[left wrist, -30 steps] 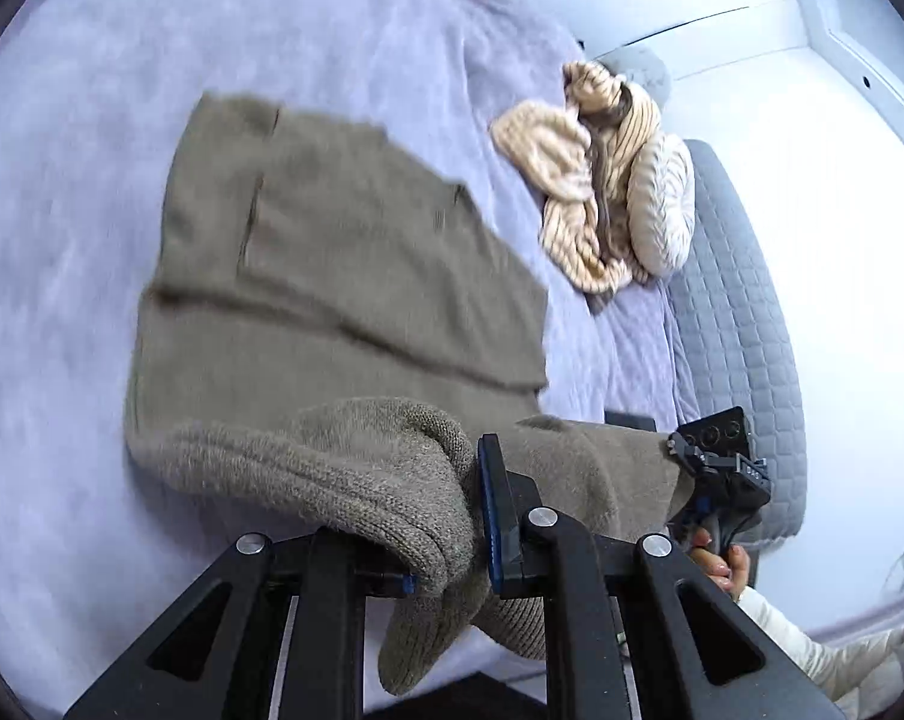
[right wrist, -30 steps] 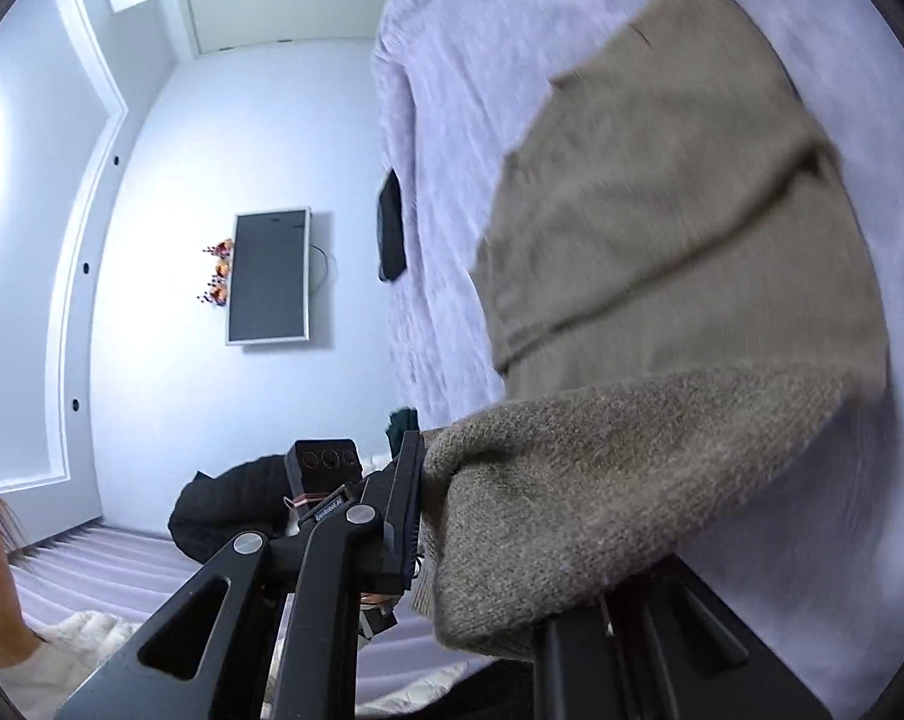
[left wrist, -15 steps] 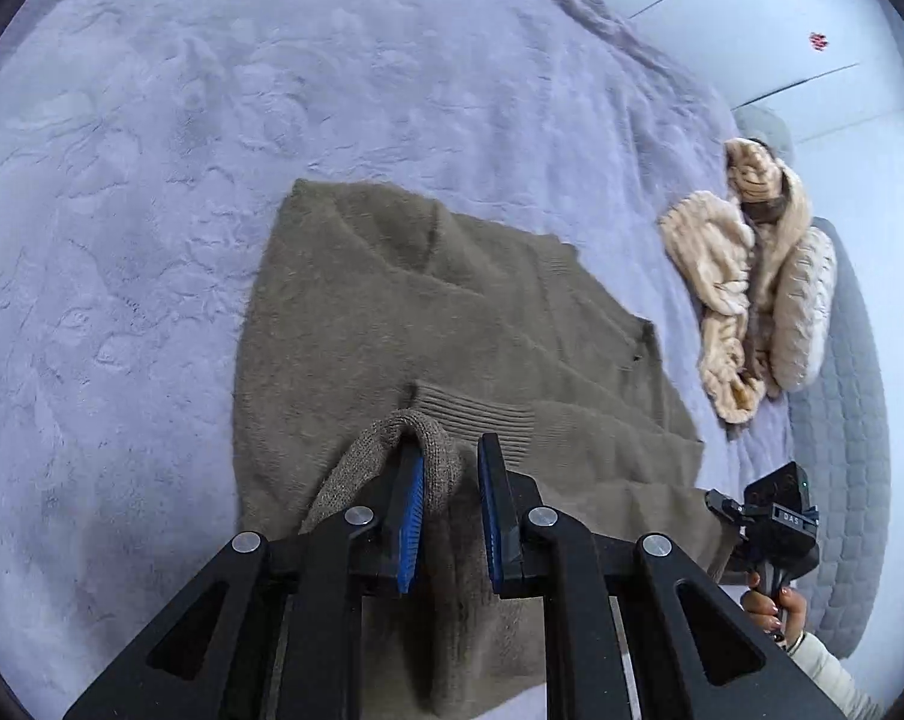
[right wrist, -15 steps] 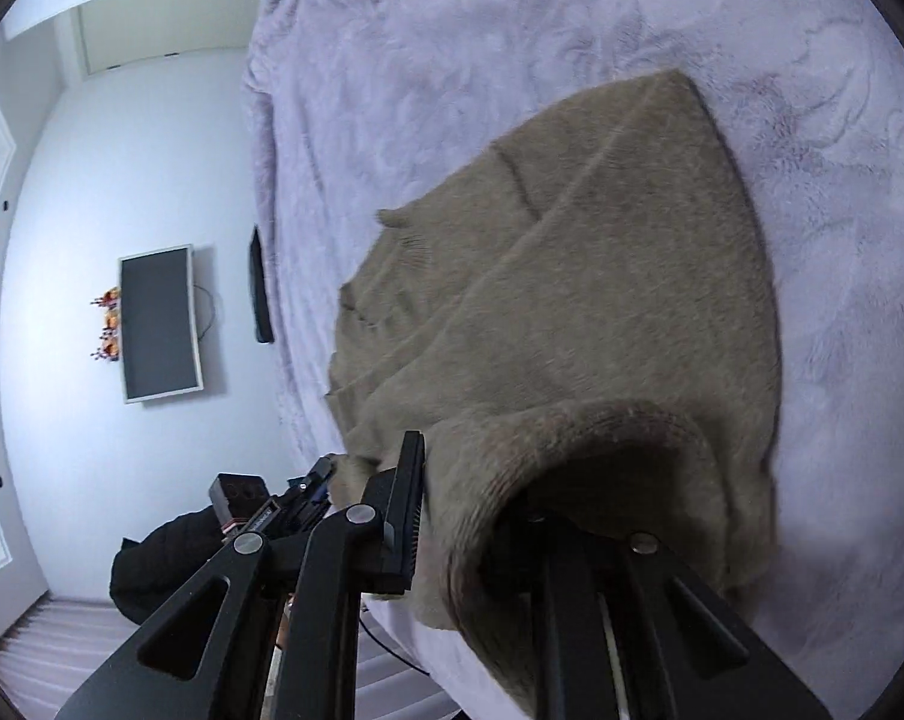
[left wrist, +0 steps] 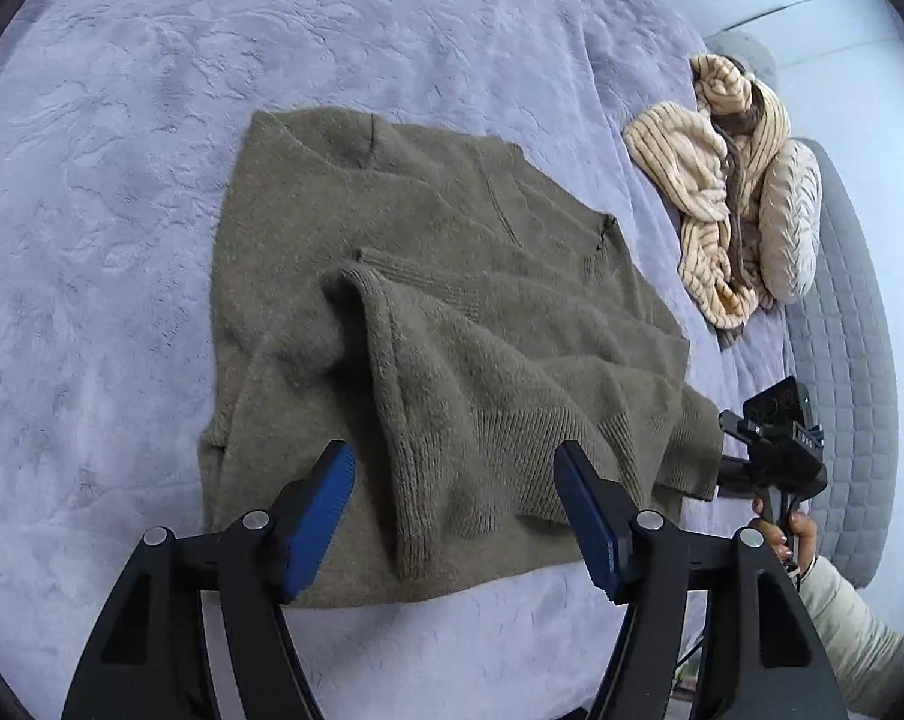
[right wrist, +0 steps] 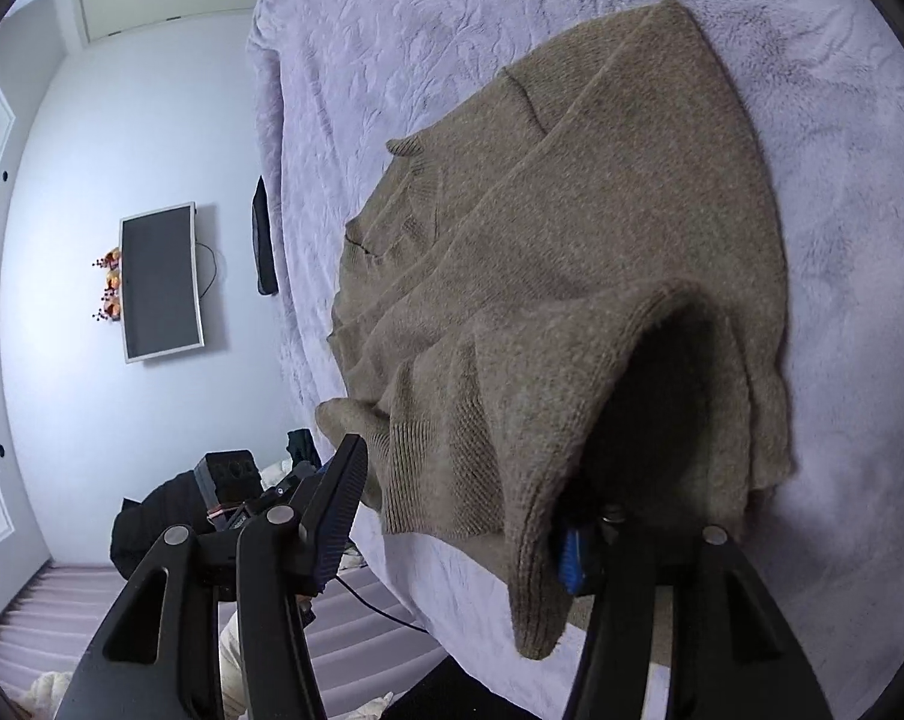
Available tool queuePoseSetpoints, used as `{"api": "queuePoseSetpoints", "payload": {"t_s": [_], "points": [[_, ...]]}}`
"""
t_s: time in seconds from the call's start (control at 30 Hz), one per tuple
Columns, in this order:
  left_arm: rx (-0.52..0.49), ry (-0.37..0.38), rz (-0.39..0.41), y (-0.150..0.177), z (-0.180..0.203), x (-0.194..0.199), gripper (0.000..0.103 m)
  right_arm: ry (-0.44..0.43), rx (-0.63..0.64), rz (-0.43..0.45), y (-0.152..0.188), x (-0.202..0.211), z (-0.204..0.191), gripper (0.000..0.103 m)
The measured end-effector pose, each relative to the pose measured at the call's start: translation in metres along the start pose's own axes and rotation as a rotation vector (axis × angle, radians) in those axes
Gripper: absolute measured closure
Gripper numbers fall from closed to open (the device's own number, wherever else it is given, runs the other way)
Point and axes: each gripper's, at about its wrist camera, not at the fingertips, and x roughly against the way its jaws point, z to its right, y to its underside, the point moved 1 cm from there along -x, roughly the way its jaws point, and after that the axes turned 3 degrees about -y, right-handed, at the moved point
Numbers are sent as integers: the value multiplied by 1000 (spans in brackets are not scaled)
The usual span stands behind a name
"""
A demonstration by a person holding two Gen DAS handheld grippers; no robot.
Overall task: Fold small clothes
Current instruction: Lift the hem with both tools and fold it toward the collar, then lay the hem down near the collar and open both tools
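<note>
An olive-brown knit sweater [left wrist: 428, 312] lies on the lavender bed cover [left wrist: 122, 210], its near part folded back over the rest with a raised ridge. My left gripper [left wrist: 454, 504] is open just above the folded hem, holding nothing. In the right wrist view the same sweater [right wrist: 601, 252] lies across the bed cover [right wrist: 392, 30]. My right gripper [right wrist: 457, 510] is open; a loop of the ribbed hem [right wrist: 535, 540] drapes over its right finger and hides most of it. The right gripper also shows in the left wrist view [left wrist: 775, 450] at the sweater's right corner.
A cream ribbed garment pile [left wrist: 715, 192] and a cream pillow [left wrist: 790, 222] lie at the far right by a grey quilted headboard [left wrist: 847, 360]. The bed edge runs close beside my right gripper, with a wall screen [right wrist: 161, 282] and floor beyond.
Both grippers have opened and let go of the sweater edge after carrying it forward over the body. The fold now rests on the sweater, still draped on the right finger.
</note>
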Motion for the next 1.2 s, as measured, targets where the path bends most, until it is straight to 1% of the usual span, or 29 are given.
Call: {"api": "queuePoseSetpoints", "payload": {"t_s": [0.13, 0.27, 0.3, 0.33, 0.37, 0.4, 0.43, 0.5, 0.6, 0.67, 0.77, 0.87, 0.93, 1.0, 1.1, 1.2], "points": [[-6, 1, -52, 6, 8, -23, 34, 32, 22, -15, 7, -4, -3, 44], [-35, -27, -73, 6, 17, -43, 34, 85, 26, -5, 7, 1, 4, 44], [-45, -39, -81, 7, 19, -48, 35, 100, 25, -4, 7, 2, 7, 48], [-57, -46, -87, 7, 22, -52, 40, 127, 28, 0, 7, 2, 8, 67], [-71, -46, -95, 8, 25, -56, 74, 156, 39, -1, 8, 1, 8, 84], [-87, -37, -113, 8, 28, -60, 95, 165, 48, -5, 8, 0, 8, 97], [-93, -18, -129, 9, 31, -62, 95, 158, 59, -2, 10, 1, 5, 97], [-104, 30, -113, 9, 36, -58, 95, 124, 98, 9, 11, 3, -8, 97], [-68, 101, -54, 3, 39, -44, 95, 60, 136, 28, 7, 7, -31, 97], [-13, 148, -8, -8, 35, -32, 95, 27, 163, 48, -1, 10, -45, 97], [34, 183, 55, -26, 32, -19, 95, -7, 200, 95, -19, 18, -64, 97], [43, 164, 122, -48, 27, -10, 95, 0, 215, 125, -42, 21, -74, 97], [72, 163, 155, -63, 19, -9, 95, 4, 203, 136, -57, 20, -73, 97], [90, 147, 189, -78, 12, -11, 95, 28, 191, 132, -72, 15, -68, 97], [84, 94, 206, -98, 7, -22, 95, 94, 162, 118, -91, 1, -50, 97], [77, 53, 191, -110, -2, -38, 95, 136, 107, 110, -105, -11, -22, 97]]}}
